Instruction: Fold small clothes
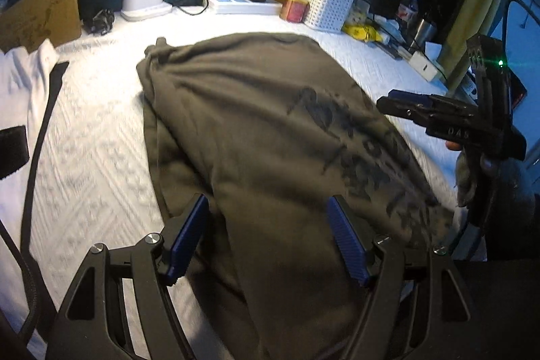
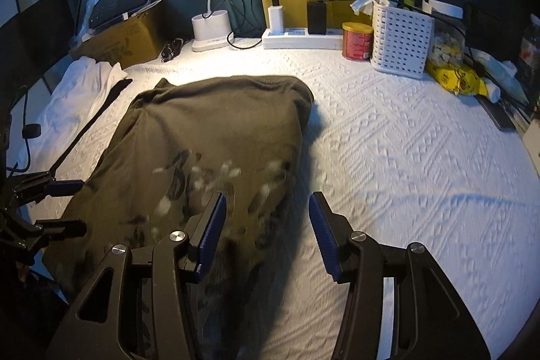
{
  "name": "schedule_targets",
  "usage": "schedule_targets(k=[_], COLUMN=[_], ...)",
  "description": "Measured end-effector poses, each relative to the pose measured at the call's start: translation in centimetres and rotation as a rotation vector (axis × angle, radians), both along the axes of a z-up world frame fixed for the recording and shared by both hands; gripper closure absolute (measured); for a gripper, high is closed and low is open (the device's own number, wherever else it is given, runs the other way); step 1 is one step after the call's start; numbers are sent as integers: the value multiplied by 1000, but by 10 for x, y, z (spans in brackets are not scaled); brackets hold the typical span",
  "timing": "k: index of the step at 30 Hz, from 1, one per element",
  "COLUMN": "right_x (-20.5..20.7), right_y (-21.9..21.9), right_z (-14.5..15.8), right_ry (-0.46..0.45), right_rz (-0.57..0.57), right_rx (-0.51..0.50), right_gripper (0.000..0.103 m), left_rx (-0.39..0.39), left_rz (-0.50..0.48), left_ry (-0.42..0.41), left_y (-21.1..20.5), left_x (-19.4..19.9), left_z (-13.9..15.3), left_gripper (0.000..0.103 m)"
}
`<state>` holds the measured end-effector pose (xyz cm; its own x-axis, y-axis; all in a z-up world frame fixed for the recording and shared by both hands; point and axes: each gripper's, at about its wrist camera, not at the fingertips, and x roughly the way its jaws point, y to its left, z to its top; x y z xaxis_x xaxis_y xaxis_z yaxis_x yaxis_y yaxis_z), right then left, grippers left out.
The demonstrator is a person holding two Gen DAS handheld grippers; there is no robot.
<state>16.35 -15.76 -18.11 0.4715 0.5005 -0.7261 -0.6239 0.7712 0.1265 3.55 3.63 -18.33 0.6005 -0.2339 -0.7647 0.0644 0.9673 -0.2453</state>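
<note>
Beneath both spread claws: left claw (image 1: 268,237), right claw (image 2: 266,233), olive shirt (image 1: 256,123), unpinched.

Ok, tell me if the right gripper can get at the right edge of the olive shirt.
Probably yes: the right gripper is open, straddling the olive shirt edge, with only bare white cover alongside.

Black linkage frames on each tool (image 1: 266,237), silver screw heads at the pivots. Ribbed blue pads (image 2: 211,230) line the fingers. A green light glows on the right tool (image 1: 405,107).
</note>
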Motion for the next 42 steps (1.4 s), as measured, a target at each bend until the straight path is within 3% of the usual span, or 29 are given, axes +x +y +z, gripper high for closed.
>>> schedule_targets(k=[9, 11, 12, 15, 21, 31, 33, 35, 38, 42], right_x=[-25, -29, -30, -33, -39, -85, -99, -107, -118, -128], right_y=[-6, -7, -8, -10, -12, -18, -24, -30, -38, -41], right_z=[-16, -17, -17, -16, -18, -22, -26, -27, -29, -27], right_ry=[31, 29, 28, 24, 27, 118, 126, 130, 139, 119], right_rz=[-9, -12, -13, -18, -22, 37, 27, 5, -15, -38], right_rx=[8, 7, 7, 5, -5, 2, 14, 28, 58, 77], right_gripper=[49, 49, 49, 49, 49, 49, 58, 79, 87, 91], left_rx=[8, -13, -25, 2, -49, -79, -86, -90, -95, -100], left_rz=[-20, -33, -42, -67, -49, -45, -42, -39, -40, -40], left_ry=[-27, -34, -32, -58, -101, -73, -75, -70, -62, -49], left_y=[-6, -5, -6, -13, 0, 9, 9, 10, 10, 11], left_x=[-22, -25, -26, -34, -49, -58, -58, -58, -59, -59], left_z=[-8, -6, -6, 2, 18, 10, 10, 8, 5, 2], left_gripper=[31, 55, 74, 96, 99, 100, 100, 100, 100, 99])
